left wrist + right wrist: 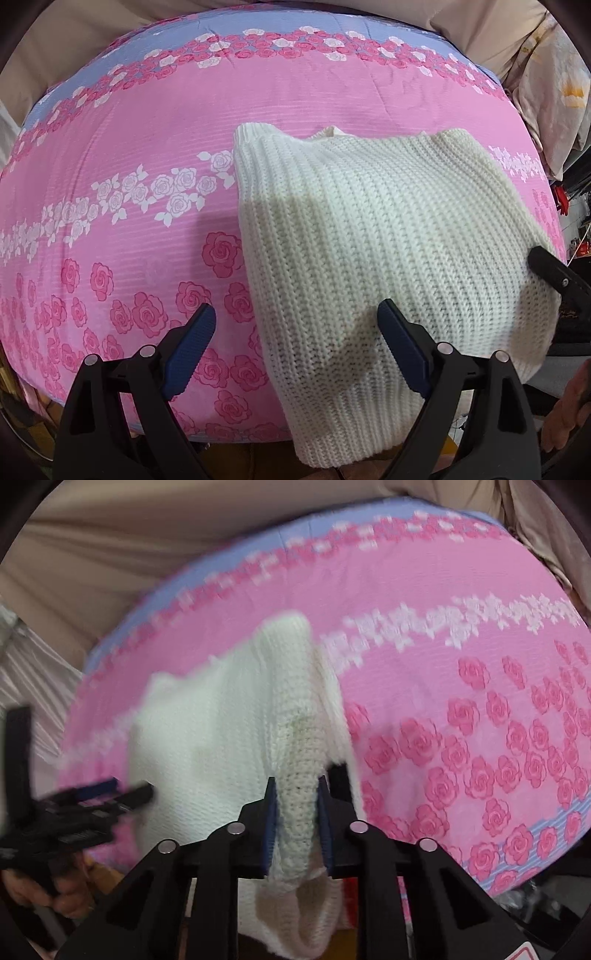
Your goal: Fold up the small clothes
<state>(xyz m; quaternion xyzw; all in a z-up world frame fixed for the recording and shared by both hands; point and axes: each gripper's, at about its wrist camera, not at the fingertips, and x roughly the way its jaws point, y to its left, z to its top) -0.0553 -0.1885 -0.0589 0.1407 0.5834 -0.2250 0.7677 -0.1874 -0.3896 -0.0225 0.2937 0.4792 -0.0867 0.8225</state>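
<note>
Between the right gripper's fingers: a thick ribbed band of the white knit sweater point(299, 797), pinched from both sides and running forward from the tips.
Right gripper point(297, 781): pressed together on that band, blue pads touching the knit on each side.
Left gripper point(297, 315): spread wide, holding nothing; its left finger point(192, 343) hangs over bare cover, its right finger over the knit.
White knit sweater point(388, 236): lies ahead of the left gripper and to its right, mostly flat on the bed, its near edge drooping past the bed's edge below the right finger.
Floral bedspread point(147, 147): pink with rose bands, stretching ahead and to the left of the left gripper, turning pale blue at its far edge.
Other tool seen from each side: a black finger of the right gripper touches the sweater's far right edge in the left wrist view; the left gripper shows blurred at the left in the right wrist view.
Pillow point(554, 92): far ahead to the right, beyond the sweater.
</note>
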